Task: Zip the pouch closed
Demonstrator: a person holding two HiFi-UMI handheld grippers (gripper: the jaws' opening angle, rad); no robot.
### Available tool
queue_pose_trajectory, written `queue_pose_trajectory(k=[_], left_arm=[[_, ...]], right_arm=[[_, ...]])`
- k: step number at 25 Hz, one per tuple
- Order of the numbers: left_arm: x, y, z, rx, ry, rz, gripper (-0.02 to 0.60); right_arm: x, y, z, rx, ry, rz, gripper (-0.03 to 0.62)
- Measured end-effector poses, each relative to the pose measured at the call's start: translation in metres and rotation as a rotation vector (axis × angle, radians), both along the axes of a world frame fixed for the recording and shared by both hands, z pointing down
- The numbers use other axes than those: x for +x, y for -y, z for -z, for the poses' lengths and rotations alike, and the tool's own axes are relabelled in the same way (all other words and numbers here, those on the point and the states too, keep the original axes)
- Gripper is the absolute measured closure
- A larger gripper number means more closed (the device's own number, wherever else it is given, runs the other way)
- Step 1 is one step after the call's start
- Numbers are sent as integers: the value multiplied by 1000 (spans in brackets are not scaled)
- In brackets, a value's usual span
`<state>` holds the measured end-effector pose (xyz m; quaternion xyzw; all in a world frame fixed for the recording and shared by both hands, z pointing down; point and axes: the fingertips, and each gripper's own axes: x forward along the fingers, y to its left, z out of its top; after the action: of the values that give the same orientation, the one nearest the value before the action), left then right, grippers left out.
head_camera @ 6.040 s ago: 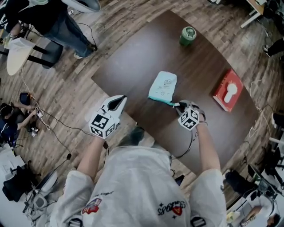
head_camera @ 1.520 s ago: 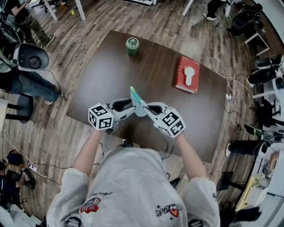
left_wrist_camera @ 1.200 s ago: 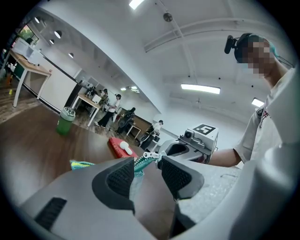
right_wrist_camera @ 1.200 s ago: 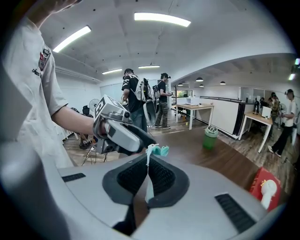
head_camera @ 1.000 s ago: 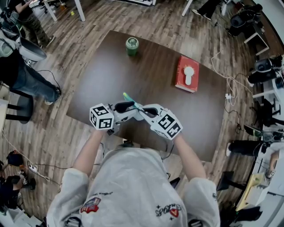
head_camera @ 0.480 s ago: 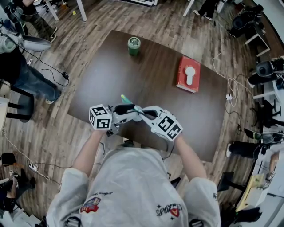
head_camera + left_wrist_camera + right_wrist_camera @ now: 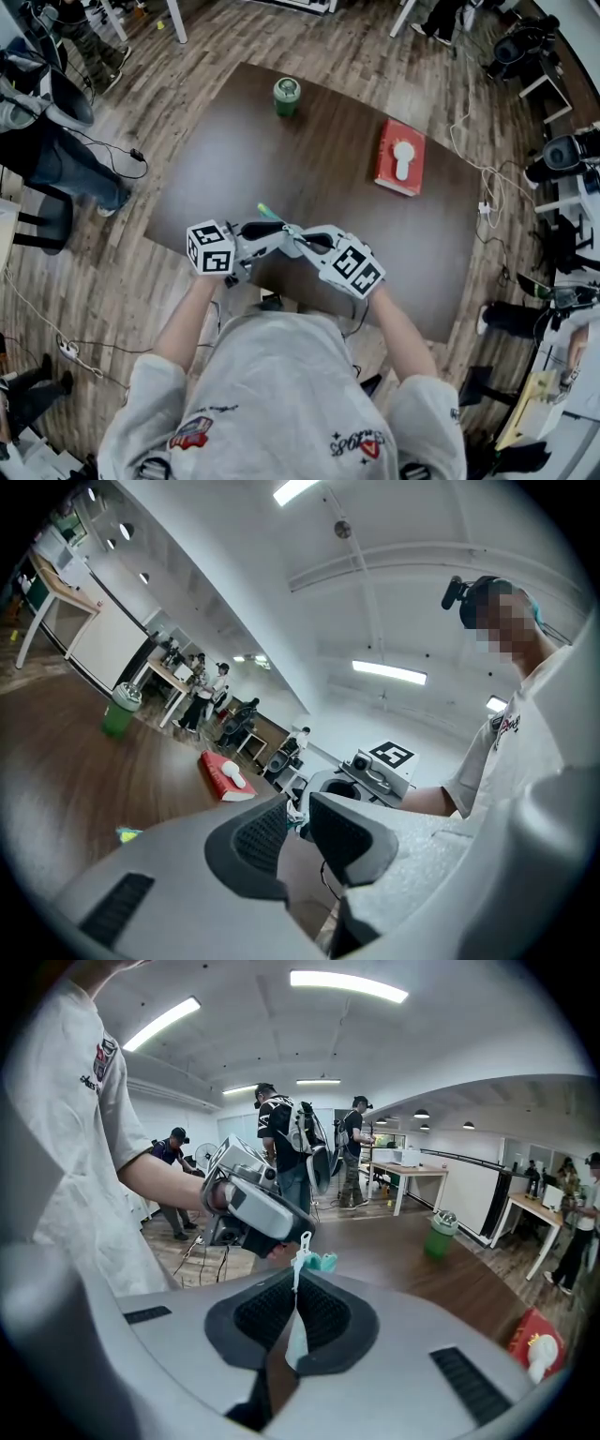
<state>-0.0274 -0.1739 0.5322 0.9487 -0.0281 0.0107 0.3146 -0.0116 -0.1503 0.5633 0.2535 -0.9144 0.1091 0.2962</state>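
pouch (image 7: 295,1340) pinched in right claw (image 7: 297,1288), above table (image 7: 394,1260)

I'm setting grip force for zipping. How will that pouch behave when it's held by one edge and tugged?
Probably floppy: the pouch flattens to a thin sliver between the pads of the right claw. Likely light, since a pinch on its edge holds it off the table. It may sag or twist when the zipper pull is tugged.
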Motion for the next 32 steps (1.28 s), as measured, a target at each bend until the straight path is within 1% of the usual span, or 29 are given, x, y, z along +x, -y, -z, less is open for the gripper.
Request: queue_pose_trajectory(k=[5,10,19,26,32], left_arm=[[2,-4,-4,18,27,-15,512],[-5,-6,-8,30,47,14,569],[0,-3,-8,74,77,23,575],[5,-11,-9,104,90,15,575],[7,-9,-13,97,90,13,575]], right_arm=[[-5,1,-3,-7,-7,9,582],[-9,-3,-3,-4,-8,13,582],[-5,-1,-4,-4,-9,11,582],[-1,-9,-6,-6,-9,3,582],[1,-8,-9,-7,-11,-3,582]])
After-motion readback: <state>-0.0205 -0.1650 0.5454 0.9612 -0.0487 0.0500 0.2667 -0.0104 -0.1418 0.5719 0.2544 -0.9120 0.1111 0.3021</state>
